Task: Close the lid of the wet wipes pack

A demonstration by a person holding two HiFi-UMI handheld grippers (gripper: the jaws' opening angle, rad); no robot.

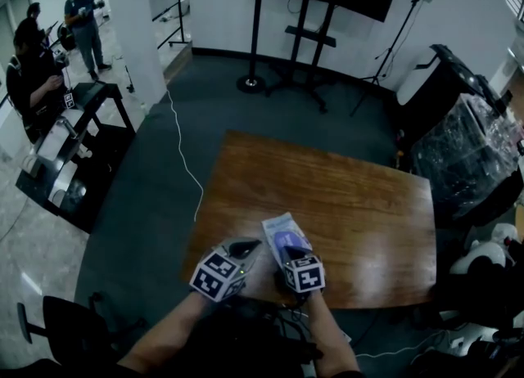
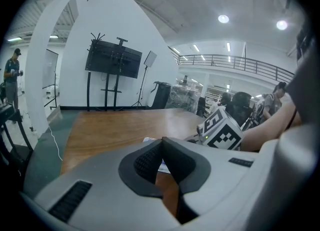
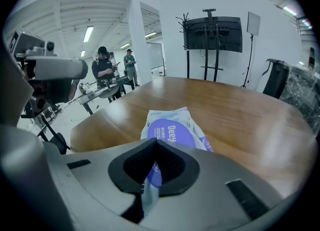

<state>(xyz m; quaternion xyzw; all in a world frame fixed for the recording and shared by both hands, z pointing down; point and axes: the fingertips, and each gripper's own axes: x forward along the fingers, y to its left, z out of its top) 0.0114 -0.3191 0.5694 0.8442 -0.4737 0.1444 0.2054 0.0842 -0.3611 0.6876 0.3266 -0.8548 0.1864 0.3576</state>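
Head view: wooden table (image 1: pixel 352 204) fills the frame centre. The wet wipes pack (image 1: pixel 277 229) lies flat near the table's lower edge, just left of centre, long axis running toward the upper left.

Right gripper (image 1: pixel 293 251): in the right gripper view its jaws are together (image 3: pixel 156 142), clamped on the near end of the pack (image 3: pixel 172 125). A strip of the film shows pinched below the jaw tips. The purple oval lid (image 3: pixel 170 132) faces up and looks flat against the pack; I cannot tell if it is fully seated.

Left gripper (image 1: pixel 246 246): just beside the pack on its left. In the left gripper view its jaws meet at the tips (image 2: pixel 161 142) with nothing between them. The right gripper's marker cube (image 2: pixel 220 131) shows right of centre.

Upper left of the head view: two people (image 1: pixel 82 8) stand near a dark bench, well apart from the table.
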